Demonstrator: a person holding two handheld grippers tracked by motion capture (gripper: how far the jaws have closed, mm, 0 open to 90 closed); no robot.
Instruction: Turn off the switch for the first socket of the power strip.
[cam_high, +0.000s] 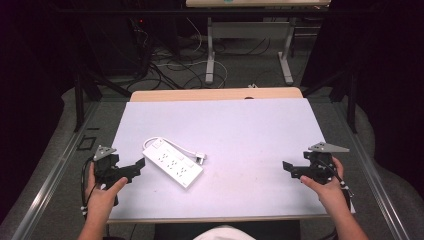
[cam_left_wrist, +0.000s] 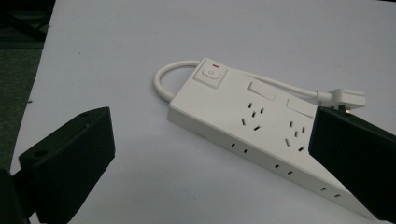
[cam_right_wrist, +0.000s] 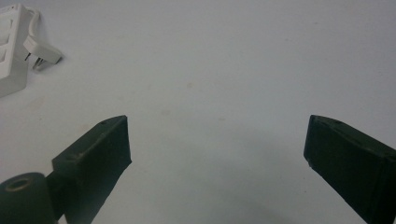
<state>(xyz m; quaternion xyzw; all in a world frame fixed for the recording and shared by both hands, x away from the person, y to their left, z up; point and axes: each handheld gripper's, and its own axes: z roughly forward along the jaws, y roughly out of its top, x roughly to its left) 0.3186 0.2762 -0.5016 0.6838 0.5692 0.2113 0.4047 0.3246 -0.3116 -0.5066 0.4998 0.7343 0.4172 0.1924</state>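
Note:
A white power strip (cam_high: 173, 162) lies slantwise on the white table (cam_high: 240, 130), left of centre, its short cord looping round to a white plug (cam_high: 200, 158) beside it. In the left gripper view the strip (cam_left_wrist: 252, 123) has a switch (cam_left_wrist: 211, 74) with a red mark at its far end and the plug (cam_left_wrist: 348, 99) at the right. My left gripper (cam_high: 139, 166) is held just left of the strip, open, nothing between its jaws. My right gripper (cam_high: 289, 169) stands open near the table's right edge, well away from the strip (cam_right_wrist: 11, 49) and the plug (cam_right_wrist: 42, 52).
The white table top sits on a wooden board (cam_high: 215, 94). Beyond it the floor holds tangled cables (cam_high: 170, 65) and a second table's metal legs (cam_high: 210, 55). Dark curtains close both sides. Bare white surface lies between the strip and my right gripper.

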